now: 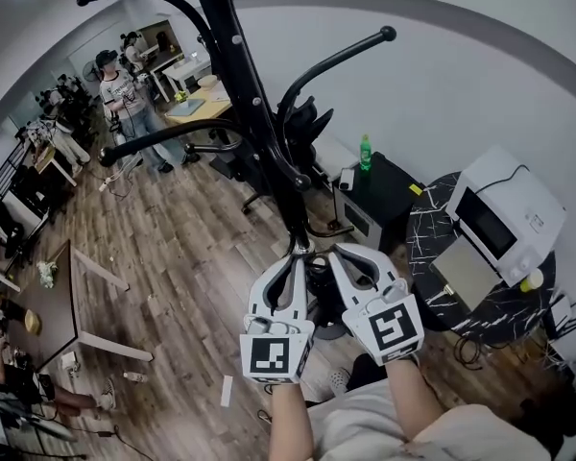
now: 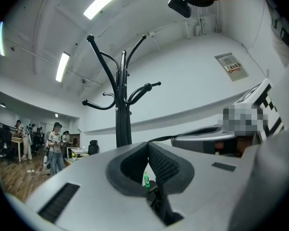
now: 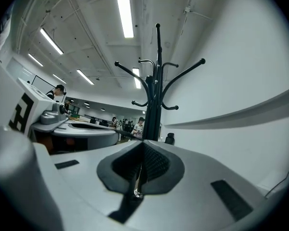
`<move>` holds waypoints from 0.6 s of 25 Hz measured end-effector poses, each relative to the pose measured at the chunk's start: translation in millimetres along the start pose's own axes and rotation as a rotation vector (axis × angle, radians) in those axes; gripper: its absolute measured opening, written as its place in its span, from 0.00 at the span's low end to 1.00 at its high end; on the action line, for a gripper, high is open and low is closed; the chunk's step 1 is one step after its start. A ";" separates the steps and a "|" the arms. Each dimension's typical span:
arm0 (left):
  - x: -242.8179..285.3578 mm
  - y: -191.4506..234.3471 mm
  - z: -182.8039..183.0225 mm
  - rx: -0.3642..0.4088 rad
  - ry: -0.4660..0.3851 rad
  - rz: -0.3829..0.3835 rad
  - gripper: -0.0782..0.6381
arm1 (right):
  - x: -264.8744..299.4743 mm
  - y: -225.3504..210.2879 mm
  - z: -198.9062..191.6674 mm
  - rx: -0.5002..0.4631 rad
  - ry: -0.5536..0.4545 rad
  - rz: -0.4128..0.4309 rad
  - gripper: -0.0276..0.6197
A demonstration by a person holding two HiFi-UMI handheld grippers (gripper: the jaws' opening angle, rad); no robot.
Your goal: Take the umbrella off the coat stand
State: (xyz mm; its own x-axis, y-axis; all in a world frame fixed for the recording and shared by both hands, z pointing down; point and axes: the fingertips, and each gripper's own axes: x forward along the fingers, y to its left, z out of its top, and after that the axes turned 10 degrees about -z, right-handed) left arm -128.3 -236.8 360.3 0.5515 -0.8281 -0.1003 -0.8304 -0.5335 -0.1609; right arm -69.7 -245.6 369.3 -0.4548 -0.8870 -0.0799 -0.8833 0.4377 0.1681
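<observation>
The black coat stand point(image 1: 259, 113) rises in front of me with bare curved hooks; it also shows ahead in the left gripper view as the stand point(image 2: 123, 124) and in the right gripper view as the stand point(image 3: 154, 109). No umbrella hangs on the hooks in view. A dark shape point(image 1: 317, 279) sits low by the pole between my grippers; I cannot tell what it is. My left gripper point(image 1: 302, 250) and right gripper point(image 1: 338, 250) are side by side near the lower pole. The left gripper point(image 2: 148, 146) is shut, pads meeting at the tips. The right gripper point(image 3: 143, 146) is shut too, with nothing clearly held.
A green bottle point(image 1: 365, 152) stands on a black cabinet point(image 1: 389, 195) right of the stand. A white microwave point(image 1: 504, 214) sits on a round dark table point(image 1: 432, 229). An office chair point(image 1: 307, 128) is behind the pole. People point(image 1: 125, 94) and desks fill the far left.
</observation>
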 end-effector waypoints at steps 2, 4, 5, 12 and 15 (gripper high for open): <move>-0.4 -4.7 -3.2 -0.003 -0.005 -0.003 0.14 | -1.1 0.1 -3.3 0.009 0.005 0.017 0.06; -2.6 -10.5 -6.1 0.000 0.003 0.003 0.14 | -3.1 -0.5 -5.6 0.018 0.005 0.036 0.05; -4.4 -13.1 -8.0 -0.001 0.006 0.006 0.14 | -4.3 0.0 -6.3 0.022 0.004 0.047 0.05; -21.0 -33.9 -14.8 0.002 0.038 0.034 0.14 | -24.7 4.3 -8.4 0.081 0.037 0.088 0.05; -31.0 -45.4 -17.7 -0.018 0.070 0.053 0.14 | -38.2 8.2 -14.7 0.098 0.046 0.110 0.06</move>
State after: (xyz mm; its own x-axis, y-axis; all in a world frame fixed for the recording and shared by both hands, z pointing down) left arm -109.1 -189.9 388.0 0.5000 -0.8651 -0.0395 -0.8601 -0.4908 -0.1392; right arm -57.9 -210.4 388.1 -0.5457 -0.8377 -0.0208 -0.8363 0.5428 0.0765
